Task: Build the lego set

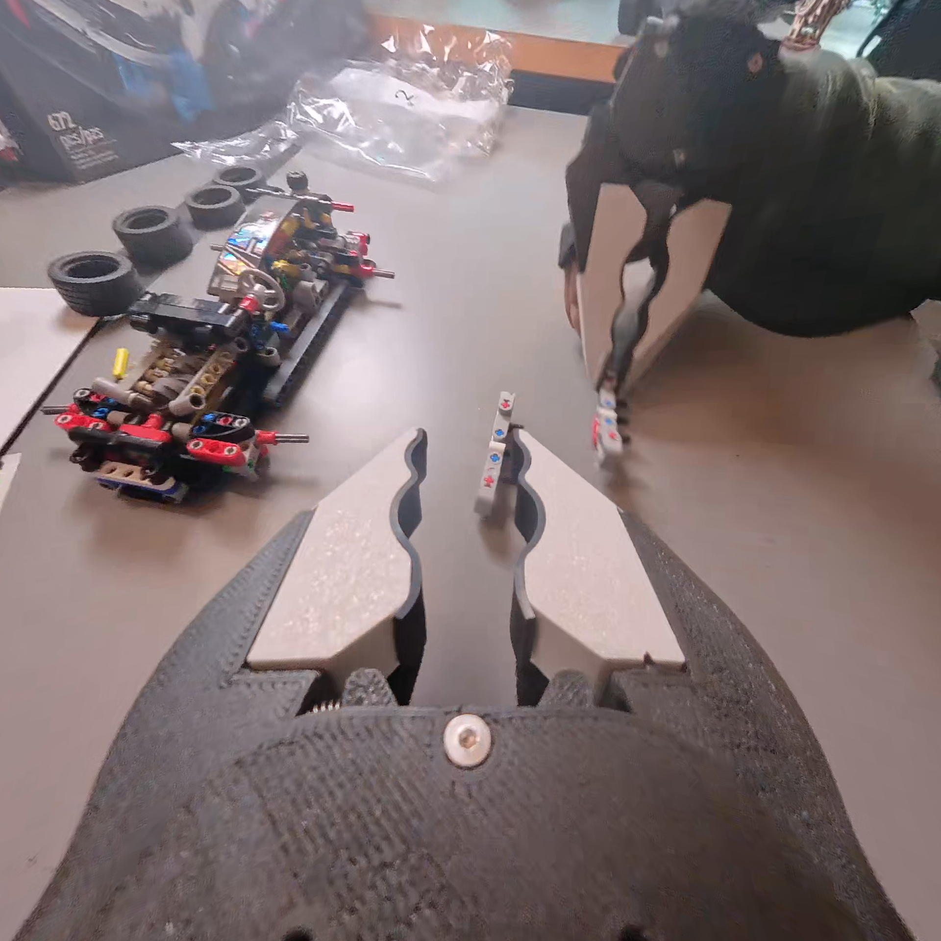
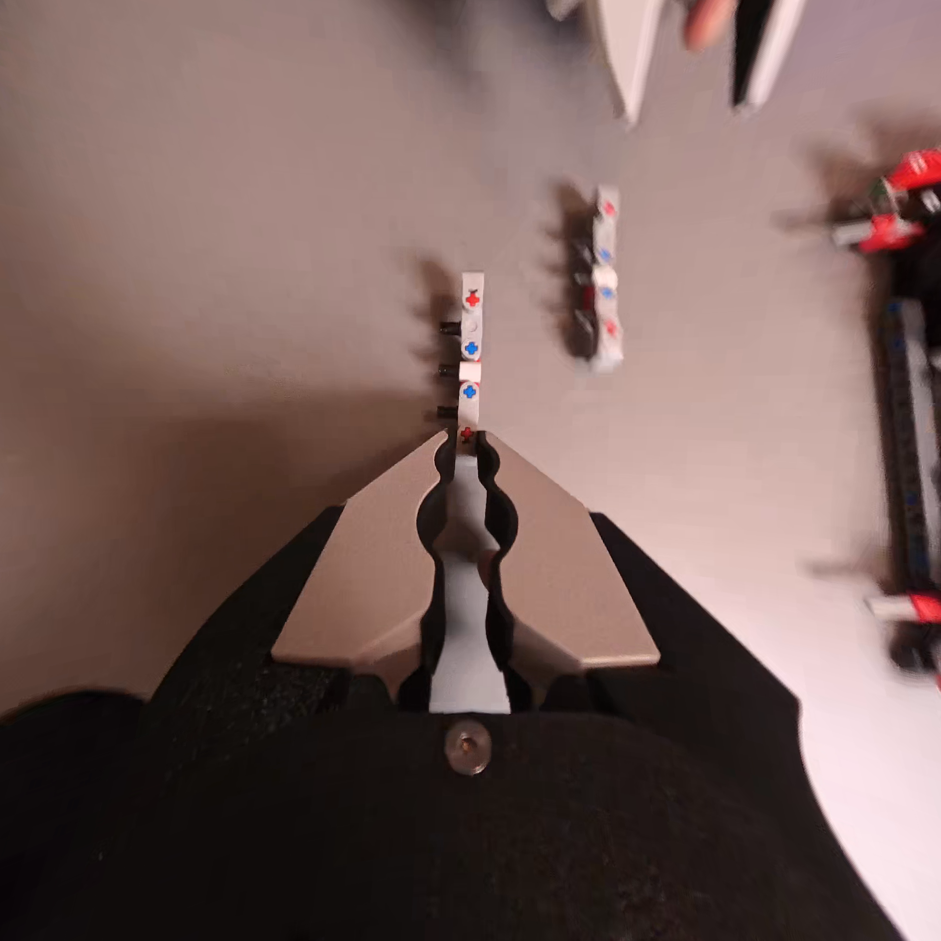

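My left gripper [image 1: 468,443] is open and holds nothing. A white beam with red and blue pins [image 1: 495,453] sits on the brown table, close by the tip of its right finger. My right gripper [image 2: 463,439] is shut on the end of a second white beam with red and blue pins [image 2: 471,351], which sticks out forward with black pins on its left side. In the left wrist view this right gripper [image 1: 611,402] points down at the right with its beam [image 1: 608,430] near the table. The first beam [image 2: 603,285] lies to the right in the right wrist view.
The part-built car chassis [image 1: 219,346] lies left of my left gripper; it also shows in the right wrist view [image 2: 906,407]. Several black tyres [image 1: 145,231] stand behind it. A clear plastic bag [image 1: 407,102] and the set's box [image 1: 76,102] are at the back. A dark sleeve [image 1: 840,203] fills the right. One gripper's finger ends stand about 12 cm off the other's.
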The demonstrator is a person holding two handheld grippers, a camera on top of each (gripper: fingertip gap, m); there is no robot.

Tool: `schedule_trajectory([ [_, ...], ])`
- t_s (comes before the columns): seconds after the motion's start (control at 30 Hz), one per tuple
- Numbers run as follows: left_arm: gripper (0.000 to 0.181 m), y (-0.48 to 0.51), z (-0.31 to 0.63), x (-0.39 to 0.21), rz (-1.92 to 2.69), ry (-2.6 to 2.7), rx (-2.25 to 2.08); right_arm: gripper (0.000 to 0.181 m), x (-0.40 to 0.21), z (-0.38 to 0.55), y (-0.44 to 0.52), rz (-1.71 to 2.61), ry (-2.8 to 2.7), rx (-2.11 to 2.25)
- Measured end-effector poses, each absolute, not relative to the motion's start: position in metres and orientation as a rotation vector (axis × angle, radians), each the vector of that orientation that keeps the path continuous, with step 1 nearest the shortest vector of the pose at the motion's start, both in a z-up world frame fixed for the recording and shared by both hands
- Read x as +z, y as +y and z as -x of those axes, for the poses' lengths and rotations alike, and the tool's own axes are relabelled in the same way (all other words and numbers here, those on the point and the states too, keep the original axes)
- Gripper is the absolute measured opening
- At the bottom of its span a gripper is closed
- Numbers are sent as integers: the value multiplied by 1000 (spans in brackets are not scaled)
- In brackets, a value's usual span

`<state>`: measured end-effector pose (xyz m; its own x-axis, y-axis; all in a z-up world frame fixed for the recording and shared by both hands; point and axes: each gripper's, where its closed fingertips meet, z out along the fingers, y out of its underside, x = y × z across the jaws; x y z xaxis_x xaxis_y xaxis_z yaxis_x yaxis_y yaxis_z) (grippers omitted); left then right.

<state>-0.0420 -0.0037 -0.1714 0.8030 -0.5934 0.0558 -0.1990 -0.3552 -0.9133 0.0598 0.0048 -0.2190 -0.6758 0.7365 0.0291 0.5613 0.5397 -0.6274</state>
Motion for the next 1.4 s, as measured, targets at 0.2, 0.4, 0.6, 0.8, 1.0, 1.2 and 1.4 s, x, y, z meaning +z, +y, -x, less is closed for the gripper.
schedule_trajectory([
  [0.2,29,-10,30,-196,2034,719,-437,6,-215,-122,120,1490,-2273,604],
  [0.4,24,-11,19,-223,2131,844,-326,8,-225,-149,171,1640,-2115,521],
  [0.6,6,-8,9,-224,2103,905,-270,48,-186,-113,164,1452,-2008,437],
  [0.8,6,-15,-20,-213,2004,977,-393,51,-193,-43,19,1047,-2302,779],
  [1.0,6,-20,-31,-215,1989,1023,-422,15,-221,-38,-14,969,-2467,808],
  [1.2,39,3,-2,-192,1933,819,-317,15,-224,-60,50,1214,-2384,624],
  [1.4,42,21,47,-158,1831,555,-145,16,-225,-93,128,1466,-2206,450],
])
